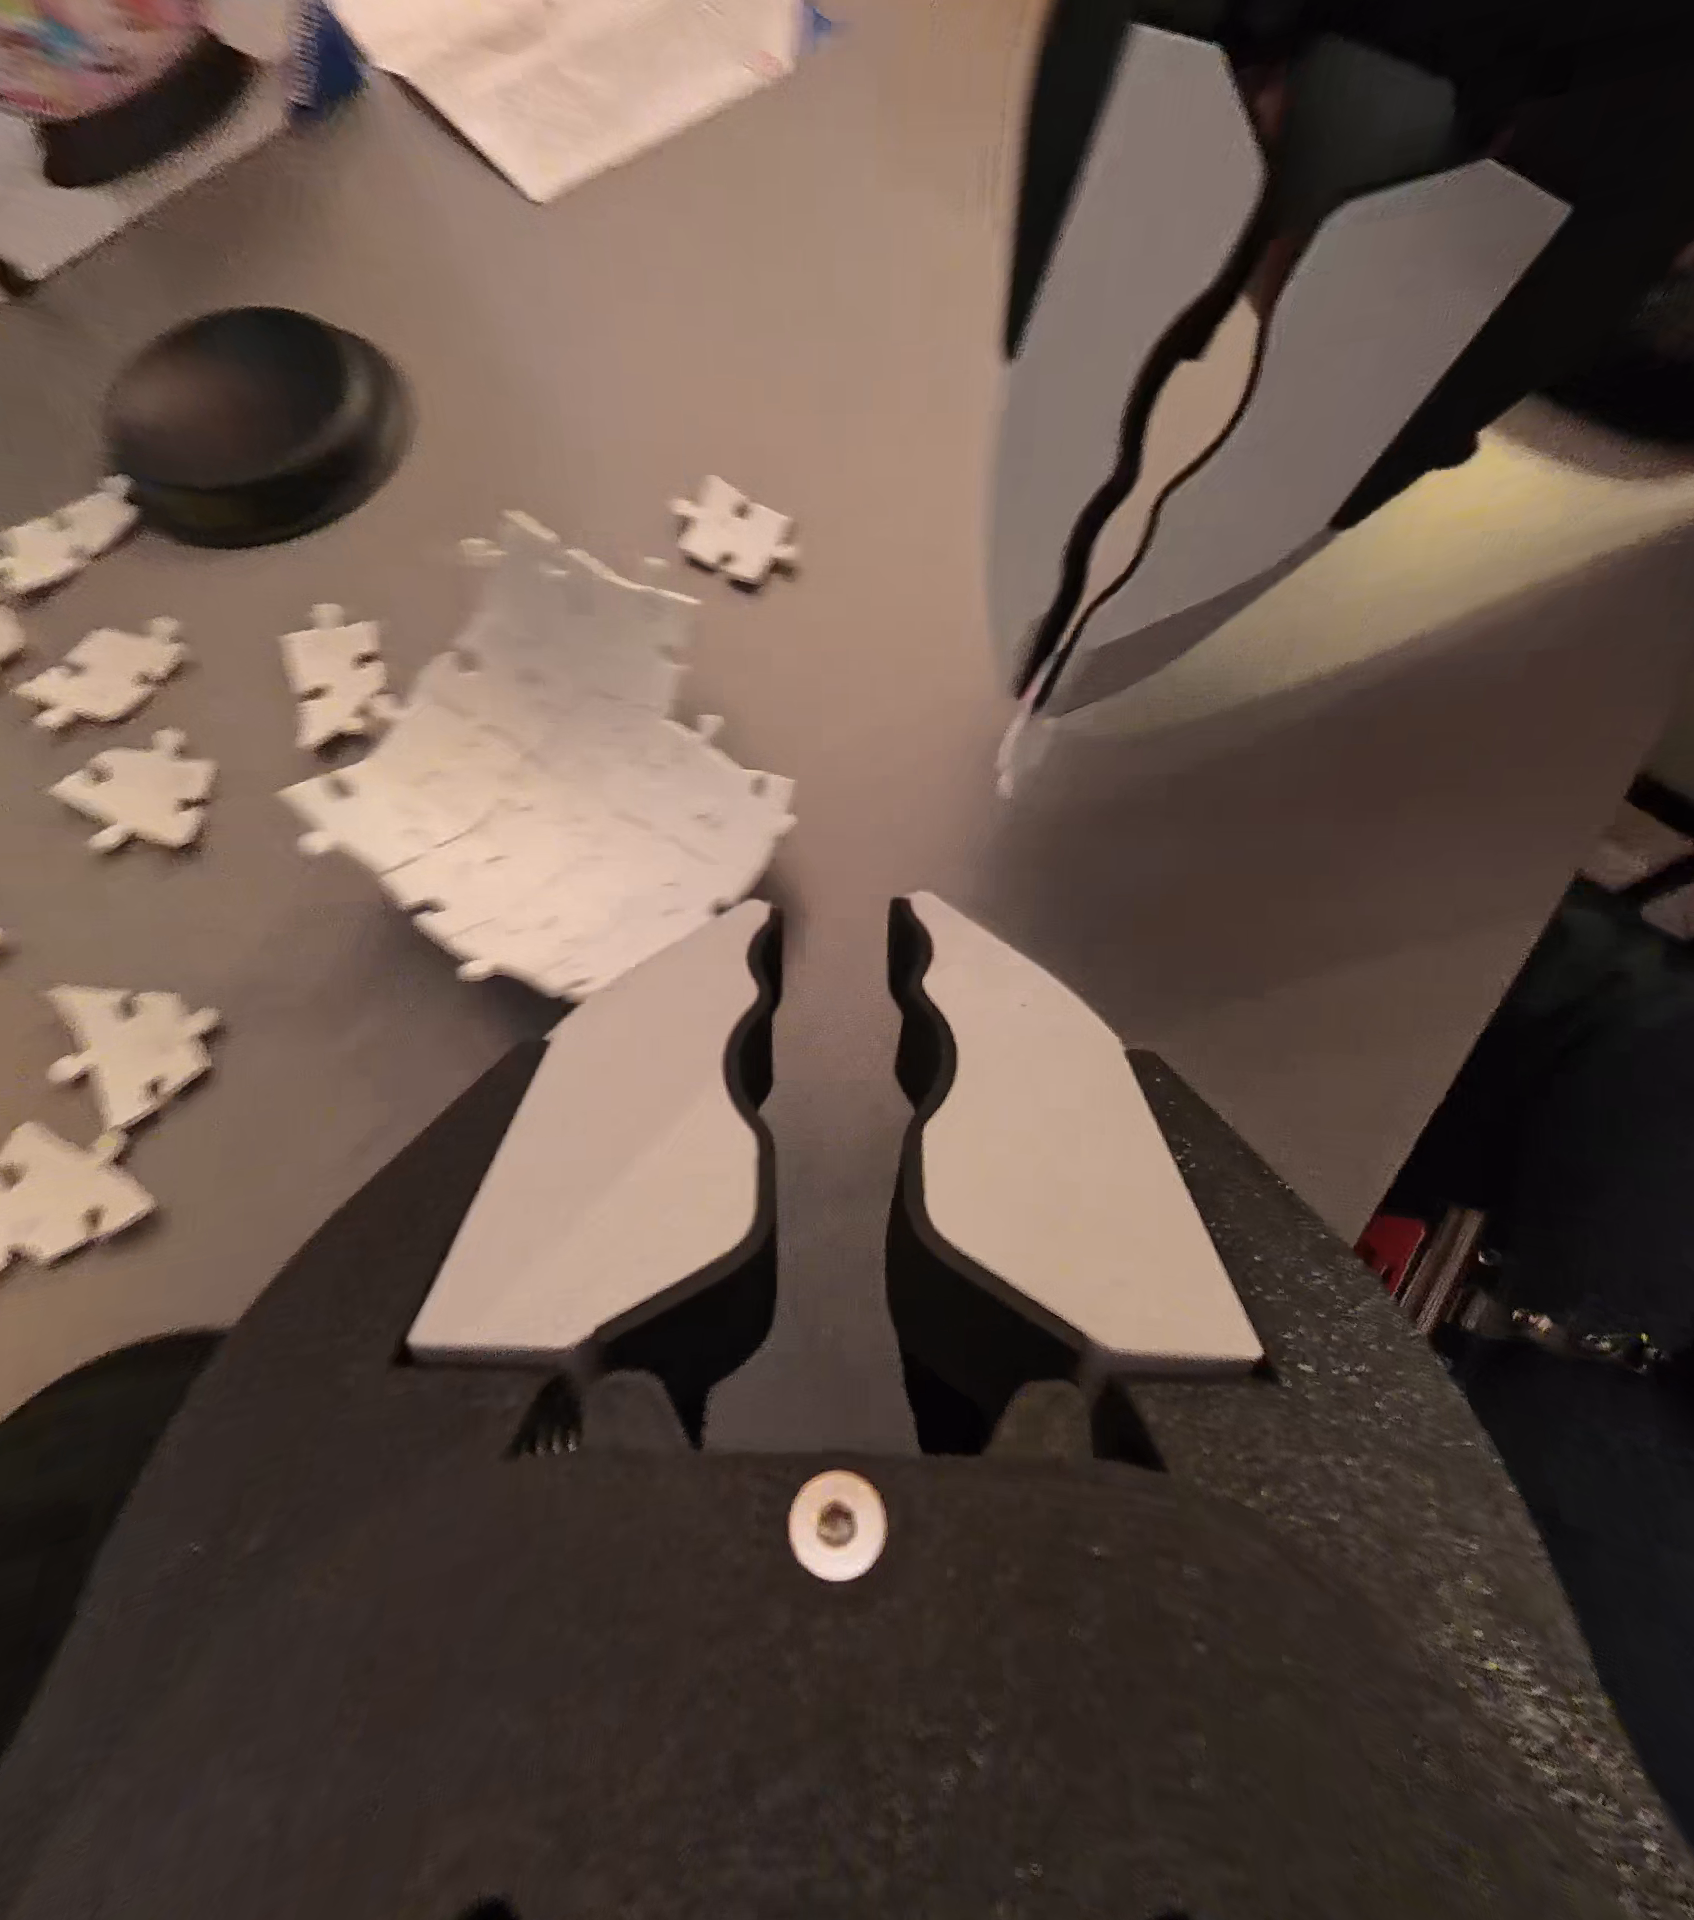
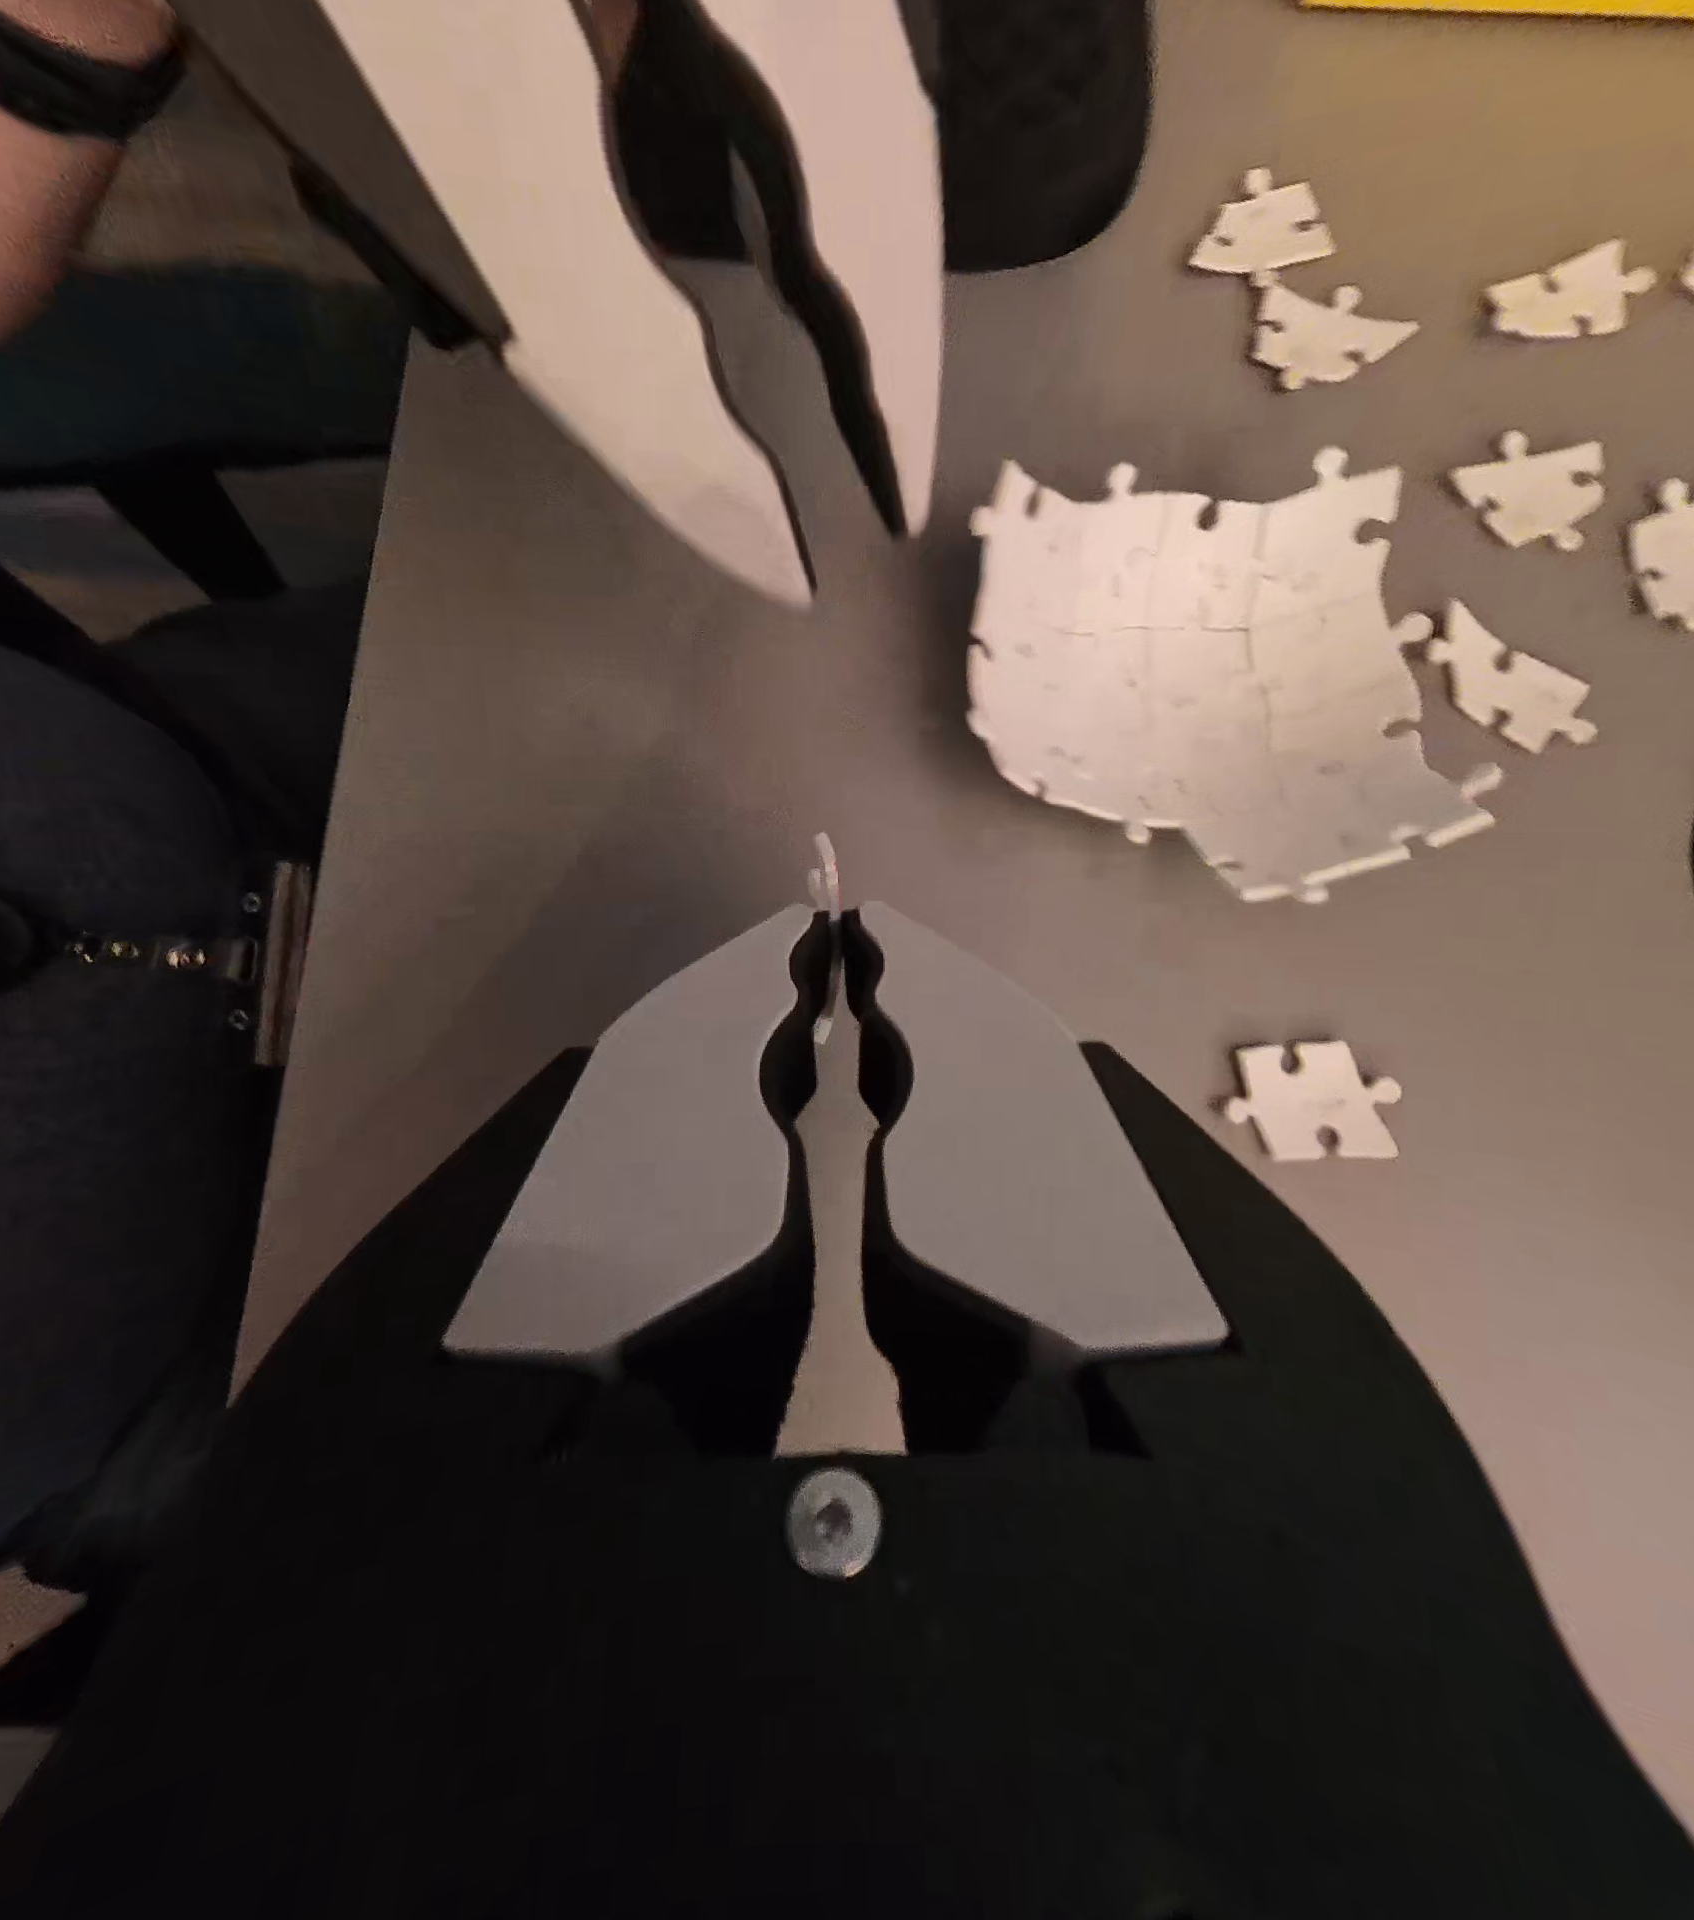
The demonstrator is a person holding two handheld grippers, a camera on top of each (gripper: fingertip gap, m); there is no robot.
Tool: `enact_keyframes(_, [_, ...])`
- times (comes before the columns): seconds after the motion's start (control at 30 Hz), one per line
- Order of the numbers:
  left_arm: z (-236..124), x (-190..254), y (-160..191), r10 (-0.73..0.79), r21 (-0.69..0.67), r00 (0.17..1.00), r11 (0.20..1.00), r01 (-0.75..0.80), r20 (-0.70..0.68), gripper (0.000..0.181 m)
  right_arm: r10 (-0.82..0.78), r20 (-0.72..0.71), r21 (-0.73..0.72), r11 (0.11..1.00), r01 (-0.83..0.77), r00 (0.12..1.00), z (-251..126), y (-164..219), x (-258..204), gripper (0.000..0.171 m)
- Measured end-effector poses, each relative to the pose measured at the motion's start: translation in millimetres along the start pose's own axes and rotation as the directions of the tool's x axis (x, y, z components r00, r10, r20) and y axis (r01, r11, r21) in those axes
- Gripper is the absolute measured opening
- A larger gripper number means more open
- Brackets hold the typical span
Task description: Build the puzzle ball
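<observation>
My right gripper (image 2: pixel 835 914) is shut on a white puzzle piece (image 2: pixel 825 883), held edge-on above the grey table. It also shows in the left wrist view (image 1: pixel 1035 696) at the upper right, with the white puzzle piece (image 1: pixel 1014 743) sticking out of its tips. My left gripper (image 1: pixel 830 920) is open and empty, just right of the curved assembled puzzle section (image 1: pixel 552 790). In the right wrist view the left gripper (image 2: pixel 853 566) comes in from the top, left of the assembled section (image 2: pixel 1196 665). Several loose white pieces (image 1: pixel 110 675) lie to the left.
A black round stand (image 1: pixel 251 416) sits beyond the loose pieces. A colourful box (image 1: pixel 43 114) and a white sheet of paper (image 1: pixel 573 83) lie at the far edge. A single piece (image 2: pixel 1310 1101) lies near my right gripper. The table edge (image 2: pixel 344 831) runs at the left. The tips of one gripper are about 6 cm away from the tips of the other. The curved assembled puzzle section (image 1: pixel 552 790) is about 8 cm from my left fingertips.
</observation>
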State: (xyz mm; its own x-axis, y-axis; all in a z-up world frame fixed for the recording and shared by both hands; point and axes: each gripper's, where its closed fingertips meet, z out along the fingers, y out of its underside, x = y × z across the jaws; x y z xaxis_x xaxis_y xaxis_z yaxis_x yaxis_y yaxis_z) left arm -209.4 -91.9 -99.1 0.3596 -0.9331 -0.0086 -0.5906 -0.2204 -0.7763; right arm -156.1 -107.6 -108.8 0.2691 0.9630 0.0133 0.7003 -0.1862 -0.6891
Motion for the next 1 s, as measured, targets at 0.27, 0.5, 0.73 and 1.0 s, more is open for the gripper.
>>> enact_keyframes(0.27, [2,-36,27,-0.093,-0.058,0.994,0.994,0.097,0.057,0.029,0.295,0.033,0.163,0.941,-0.296,0.955,-23,3,40,0.003])
enact_keyframes(0.5, [9,-36,32,-0.037,-0.075,0.997,0.996,0.043,0.073,0.030,0.397,0.068,0.203,0.893,-0.402,0.915,-31,10,53,0.003])
enact_keyframes(0.73, [0,-55,22,-0.096,0.007,0.993,0.995,0.096,0.074,0.043,0.409,0.080,0.204,0.886,-0.416,0.909,-30,12,55,0.003])
enact_keyframes(1.0, [6,-41,21,-0.105,0.026,0.994,0.994,0.105,-0.008,0.046,0.423,0.076,0.187,0.884,-0.429,0.903,-29,17,56,0.003])
